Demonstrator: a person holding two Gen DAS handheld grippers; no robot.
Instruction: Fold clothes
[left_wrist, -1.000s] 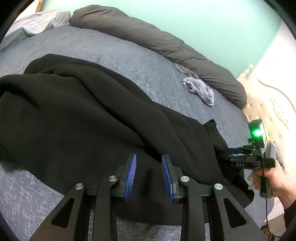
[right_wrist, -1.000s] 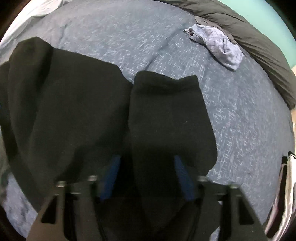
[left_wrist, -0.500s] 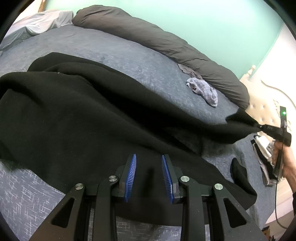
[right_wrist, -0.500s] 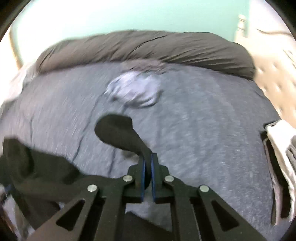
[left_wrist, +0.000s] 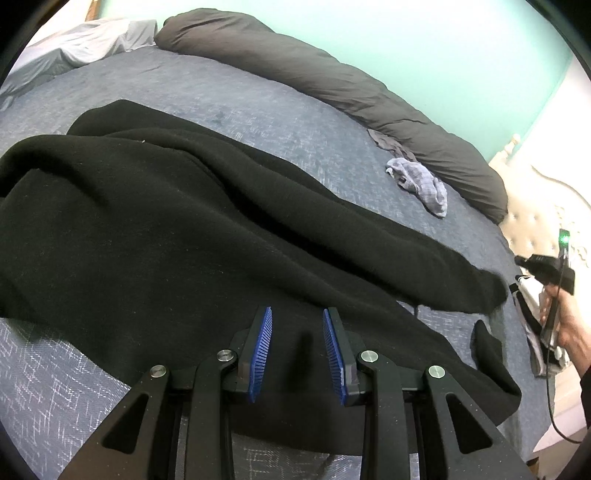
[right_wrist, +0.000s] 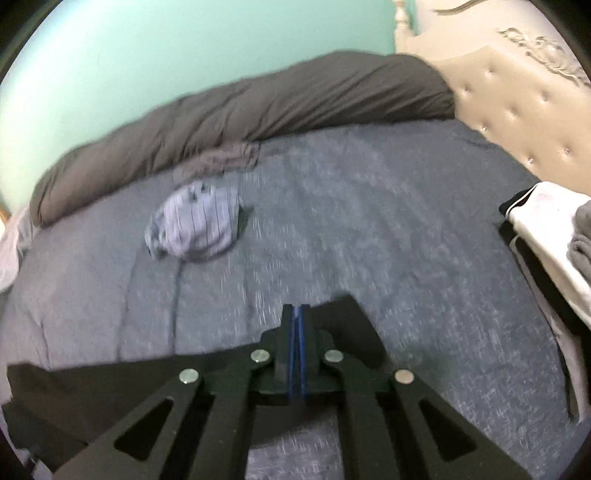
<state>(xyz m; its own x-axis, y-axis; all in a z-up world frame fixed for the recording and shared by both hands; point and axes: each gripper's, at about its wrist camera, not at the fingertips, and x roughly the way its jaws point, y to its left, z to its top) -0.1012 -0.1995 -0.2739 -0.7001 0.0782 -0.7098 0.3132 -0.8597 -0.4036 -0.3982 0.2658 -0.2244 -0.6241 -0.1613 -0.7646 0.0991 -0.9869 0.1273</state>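
Black garment (left_wrist: 184, 240) lies under the left gripper's (left_wrist: 297, 354) parted jaws, ungripped.

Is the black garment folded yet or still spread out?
Still spread: the black garment lies rumpled across the bed, one end stretched toward the right gripper, no tidy fold visible.

The right gripper (right_wrist: 297, 314) has closed its jaws, which a second ago stood apart around the black sleeve (left_wrist: 461, 284); no cloth shows between the pads now. It swung out to the right of the garment (left_wrist: 166, 229). The sleeve, stretched taut half a second ago, now lies slack on the bed (left_wrist: 258, 110).
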